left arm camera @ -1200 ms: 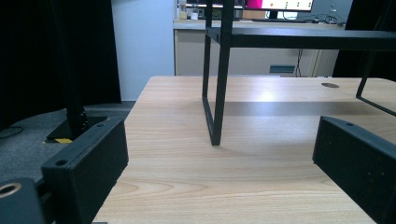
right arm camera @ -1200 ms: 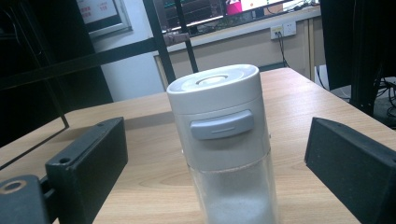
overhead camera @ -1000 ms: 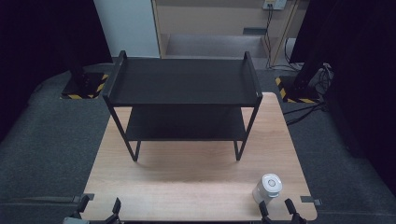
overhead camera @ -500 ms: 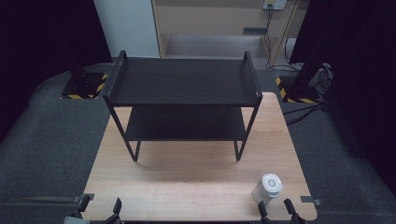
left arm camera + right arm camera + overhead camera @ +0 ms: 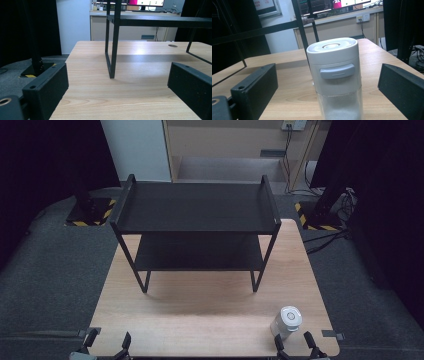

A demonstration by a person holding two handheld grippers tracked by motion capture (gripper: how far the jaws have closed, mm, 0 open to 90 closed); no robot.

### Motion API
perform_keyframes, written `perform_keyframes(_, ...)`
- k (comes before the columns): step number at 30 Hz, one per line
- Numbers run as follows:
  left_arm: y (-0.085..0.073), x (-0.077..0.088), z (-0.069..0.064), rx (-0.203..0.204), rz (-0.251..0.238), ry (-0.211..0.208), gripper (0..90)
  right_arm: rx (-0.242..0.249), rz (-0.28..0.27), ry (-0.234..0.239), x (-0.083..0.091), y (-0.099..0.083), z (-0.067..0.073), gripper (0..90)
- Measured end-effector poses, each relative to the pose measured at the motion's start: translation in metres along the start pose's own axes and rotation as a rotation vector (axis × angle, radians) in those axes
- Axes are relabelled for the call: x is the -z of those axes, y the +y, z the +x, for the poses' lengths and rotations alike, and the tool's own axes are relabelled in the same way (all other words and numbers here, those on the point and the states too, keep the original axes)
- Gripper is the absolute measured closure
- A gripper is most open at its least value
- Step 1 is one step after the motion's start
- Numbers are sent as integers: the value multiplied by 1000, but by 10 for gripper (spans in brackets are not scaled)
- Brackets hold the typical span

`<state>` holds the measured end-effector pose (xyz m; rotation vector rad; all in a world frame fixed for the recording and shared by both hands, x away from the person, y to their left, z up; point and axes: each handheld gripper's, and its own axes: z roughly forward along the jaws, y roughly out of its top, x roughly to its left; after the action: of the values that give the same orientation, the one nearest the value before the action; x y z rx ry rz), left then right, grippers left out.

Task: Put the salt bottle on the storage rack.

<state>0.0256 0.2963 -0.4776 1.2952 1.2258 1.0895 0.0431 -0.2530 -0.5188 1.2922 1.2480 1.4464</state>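
Start of task: R gripper [image 5: 295, 343] jaws just opened wide, straddling upright white-lidded jar [image 5: 286, 321] w/o contact; L gripper [image 5: 107, 343] released, empty; black shelf rack [image 5: 195, 207] bare, pickup & placement remain.

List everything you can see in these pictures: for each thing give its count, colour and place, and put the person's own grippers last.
Table: one, light wood, on grey carpet.
Two-tier shelf rack: one, black, standing on the table's far half, both shelves bare.
Jar: one, clear body with white lid, upright at the table's near right corner.
Stand bases with yellow-black stripes: two, on the floor left and right behind the table.
Left gripper: one, black, near left edge, jaws open.
Right gripper: one, black, jaws open either side of the jar, not touching.
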Motion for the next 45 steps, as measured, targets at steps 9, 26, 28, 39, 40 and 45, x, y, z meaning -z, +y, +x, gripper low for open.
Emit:
perform_keyframes(9,0,0,0,2,-2,-4,22,21,6,-12,-3,1,4,5)
perform_keyframes(26,1,-1,-2,-1,2,-12,23,78,35,-79,-38,4,10,50)
perform_keyframes(28,1,-2,-2,-3,2,-13,23,94,37,-93,-43,3,12,73)
perform_keyframes(39,2,-3,-3,-9,5,-19,26,144,37,-119,-48,2,19,279)
perform_keyframes(40,2,-3,-3,-9,6,-19,26,144,39,-113,-48,2,18,305)
perform_keyframes(45,2,-3,-3,-12,8,-19,28,159,39,-124,-49,2,22,313)
